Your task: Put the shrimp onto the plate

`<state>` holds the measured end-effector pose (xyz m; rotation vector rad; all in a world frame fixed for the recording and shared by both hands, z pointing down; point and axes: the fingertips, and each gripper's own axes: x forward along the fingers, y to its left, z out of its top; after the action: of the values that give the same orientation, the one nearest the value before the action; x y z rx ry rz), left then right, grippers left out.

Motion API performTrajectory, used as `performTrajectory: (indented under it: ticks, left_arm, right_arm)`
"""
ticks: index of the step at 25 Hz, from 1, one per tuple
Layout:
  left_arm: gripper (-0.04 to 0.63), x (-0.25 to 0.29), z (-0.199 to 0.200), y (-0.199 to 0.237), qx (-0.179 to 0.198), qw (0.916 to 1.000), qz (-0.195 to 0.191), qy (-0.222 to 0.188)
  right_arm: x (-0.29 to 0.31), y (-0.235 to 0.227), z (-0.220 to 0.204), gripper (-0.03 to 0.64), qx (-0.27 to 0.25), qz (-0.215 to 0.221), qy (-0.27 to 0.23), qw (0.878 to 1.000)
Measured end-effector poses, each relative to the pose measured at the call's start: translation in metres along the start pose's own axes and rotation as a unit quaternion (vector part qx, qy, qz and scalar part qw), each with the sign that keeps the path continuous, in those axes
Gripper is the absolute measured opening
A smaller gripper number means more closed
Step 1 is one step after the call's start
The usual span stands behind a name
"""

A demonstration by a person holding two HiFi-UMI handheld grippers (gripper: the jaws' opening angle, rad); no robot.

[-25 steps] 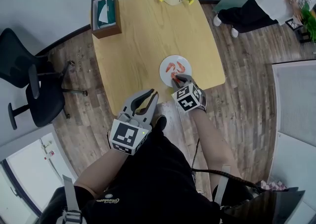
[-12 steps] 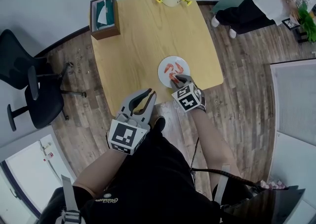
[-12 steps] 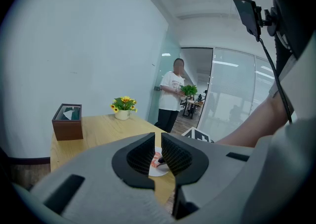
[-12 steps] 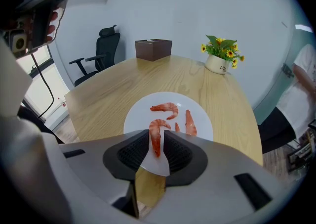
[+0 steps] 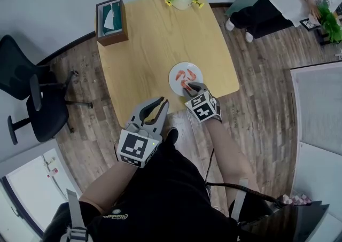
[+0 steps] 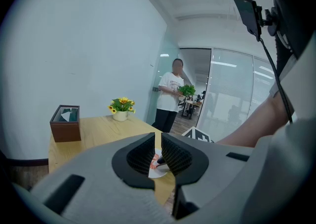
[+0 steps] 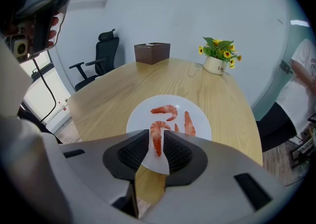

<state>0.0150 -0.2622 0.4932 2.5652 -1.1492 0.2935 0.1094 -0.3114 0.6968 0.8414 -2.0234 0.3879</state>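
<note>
Three shrimp show plainly from the right gripper view, all over the white plate (image 7: pixel 137 119). Right gripper (image 7: pixel 156 141): jaws drawn narrow, clamped on one shrimp (image 7: pixel 157 130), curled end pointing away from the gripper, tail down between the jaws, plate directly beneath. Just ahead of the jaws, a curved shrimp (image 7: pixel 165 111) lies on the plate; ahead and to the right, a straight shrimp (image 7: pixel 189 123). A further orange sliver between them, partly hidden by the right jaw; cannot tell what it is. Plate sits on the wooden table (image 7: pixel 148 77) near the edge closest to the gripper. Far beyond the jaws: brown tissue box (image 7: pixel 152 52) to the left, pot of yellow flowers (image 7: pixel 217 59) to the right. Left gripper (image 6: pixel 158 141): jaws nearly together, thin slit between, nothing in it; held off the table edge, with the plate visible through the slit, well ahead. A person (image 6: pixel 170 94) stands beyond the table.
</note>
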Motion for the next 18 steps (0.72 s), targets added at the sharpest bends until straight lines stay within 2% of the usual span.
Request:
performTrajectory:
  ticks: [5, 14, 18]
  left_arm:
    - [0.04, 0.0, 0.002, -0.004, -0.002, 1.0, -0.004, -0.004]
    - [0.04, 0.0, 0.001, -0.013, 0.005, 0.9999, -0.014, -0.002]
    - [0.04, 0.001, 0.005, -0.017, 0.003, 0.9998, -0.017, -0.005]
  right_arm:
    - [-0.008, -0.002, 0.003, 0.081, 0.001, -0.01, -0.01, 1.0]
    - [-0.025, -0.002, 0.016, 0.009, 0.01, -0.028, -0.039, 0.999]
    - [-0.039, 0.001, 0.029, 0.005, 0.026, -0.029, -0.065, 0.997]
